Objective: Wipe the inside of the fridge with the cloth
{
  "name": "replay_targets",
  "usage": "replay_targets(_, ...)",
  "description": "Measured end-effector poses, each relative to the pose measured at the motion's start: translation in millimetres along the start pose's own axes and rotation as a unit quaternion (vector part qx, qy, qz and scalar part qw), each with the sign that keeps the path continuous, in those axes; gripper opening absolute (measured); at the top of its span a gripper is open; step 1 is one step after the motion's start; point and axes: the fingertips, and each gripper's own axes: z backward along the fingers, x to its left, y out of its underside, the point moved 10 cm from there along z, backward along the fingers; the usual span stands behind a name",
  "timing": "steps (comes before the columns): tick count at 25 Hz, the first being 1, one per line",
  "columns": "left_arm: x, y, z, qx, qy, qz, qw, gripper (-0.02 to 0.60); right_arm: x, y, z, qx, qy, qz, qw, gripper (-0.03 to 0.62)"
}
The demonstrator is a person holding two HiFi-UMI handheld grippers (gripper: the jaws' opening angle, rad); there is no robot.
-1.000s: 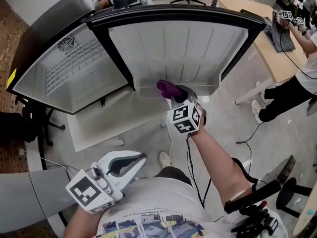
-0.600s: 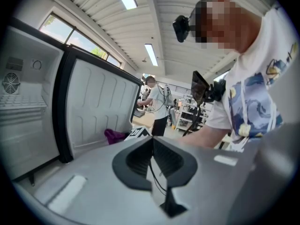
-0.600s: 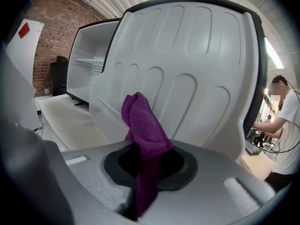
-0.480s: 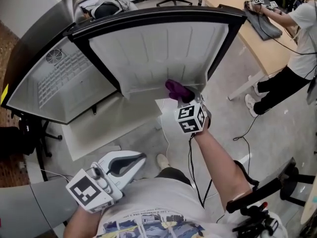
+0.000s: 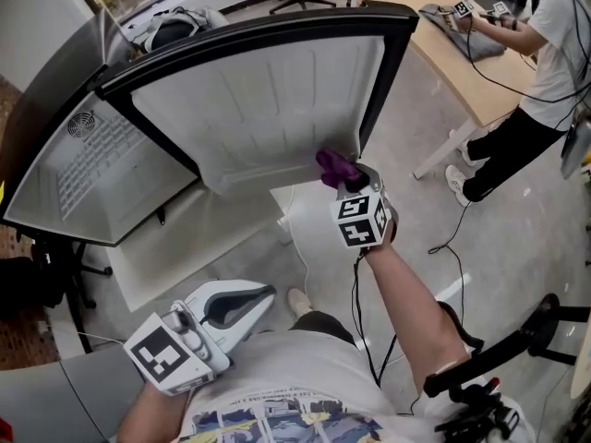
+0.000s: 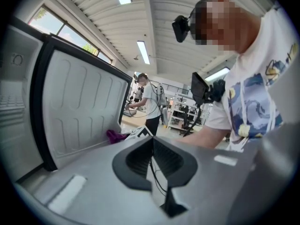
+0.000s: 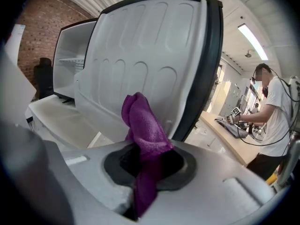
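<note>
The fridge door (image 5: pixel 268 109) stands wide open, its white ribbed inner liner facing me. The fridge's white interior (image 5: pixel 83 164) with a wire shelf lies to the left. My right gripper (image 5: pixel 342 177) is shut on a purple cloth (image 5: pixel 332 165) and holds it against the liner's lower edge, close to the door's right corner. In the right gripper view the cloth (image 7: pixel 143 125) sticks up from between the jaws in front of the liner (image 7: pixel 140 64). My left gripper (image 5: pixel 261 294) is held low by my body, shut and empty, away from the fridge.
A white panel (image 5: pixel 185 238) lies on the floor below the door. A wooden table (image 5: pixel 452 53) stands at the right, where a person (image 5: pixel 545 72) works with other grippers. A cable (image 5: pixel 434 247) trails on the floor. Black chair parts (image 5: pixel 489 386) are at lower right.
The right gripper has slid the cloth rightward along the door liner's lower edge, toward the right corner. My head view has swung to the right. The left gripper has stayed put.
</note>
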Motion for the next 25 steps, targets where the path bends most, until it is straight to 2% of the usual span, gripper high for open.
replay_targets(3,0.3,4.5,-4.0,0.003,0.002,-0.011,0.9999,0.006,-8.0,6.3,7.4,0.006,0.005,-0.012,1.0,0.054)
replay_targets(8,-8.9,-2.5,-13.8,0.0,0.01,0.002,0.9999,0.006,-21.7,18.0,21.1,0.018,0.009,-0.037,0.999,0.054)
replay_targets(14,-17.8,-2.2,-2.4,0.001,-0.02,0.032,0.9993,0.006,-19.6,22.8,38.2,0.004,-0.004,-0.071,0.997,0.054)
replay_targets(19,-10.4,14.2,37.8,0.002,-0.068,0.004,0.9977,0.006,5.9,3.7,67.3,-0.031,-0.033,-0.073,0.996,0.054)
replay_targets(25,-37.1,24.4,99.7,-0.038,-0.104,-0.009,0.9938,0.006,64.0,-23.7,125.6,-0.057,-0.084,-0.053,0.993,0.054)
